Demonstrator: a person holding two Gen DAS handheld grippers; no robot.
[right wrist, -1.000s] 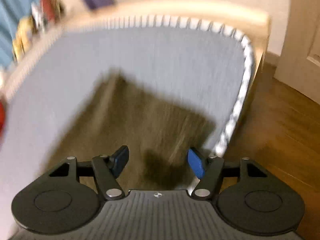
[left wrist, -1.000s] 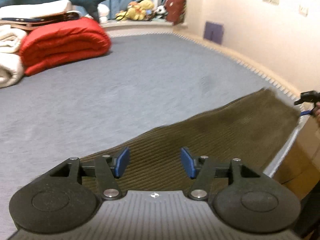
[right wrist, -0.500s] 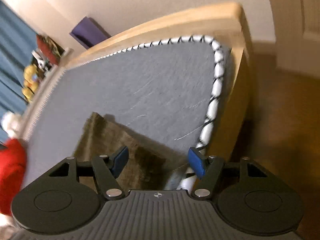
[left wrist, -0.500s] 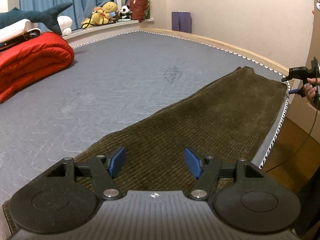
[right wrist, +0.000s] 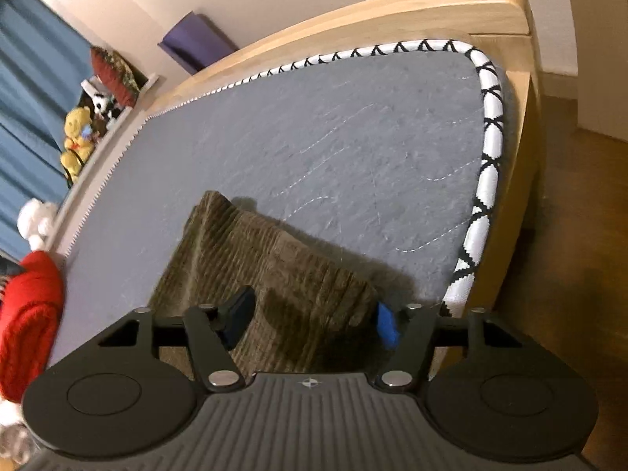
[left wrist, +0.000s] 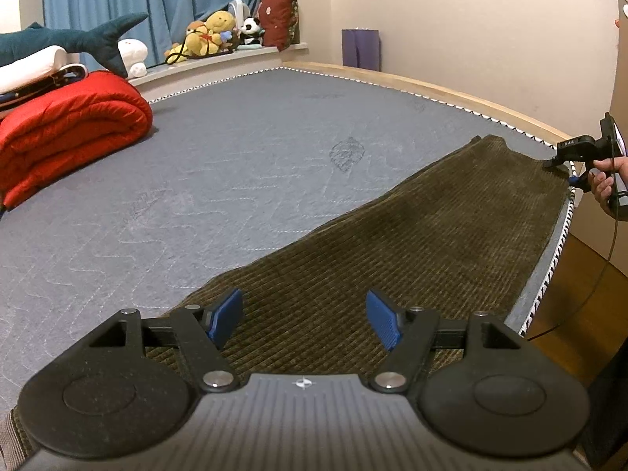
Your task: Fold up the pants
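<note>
left wrist: pants were laid flat along mattress edge, long axis running away toward right gripper; left gripper jaws were just opened wider, nothing clamped | right wrist: right gripper jaws were just narrowed astride pants end, not pinched; wooden bed frame was seen

The left hand-held gripper has a grey ribbed plastic body with a small white star-like mark in the middle. Two round black discs sit on each side of the body. Thin black arms run from them, each with a shiny silver screw head and smaller silver pins. The fingertips are flat bright blue pads with a fine ribbed face.

The right hand-held gripper looks the same: grey ribbed body, white mark, black discs, silver screws, blue pads.

Seen from the left camera, the person's hand is at the right edge, and a thin black cable hangs down below it.
</note>
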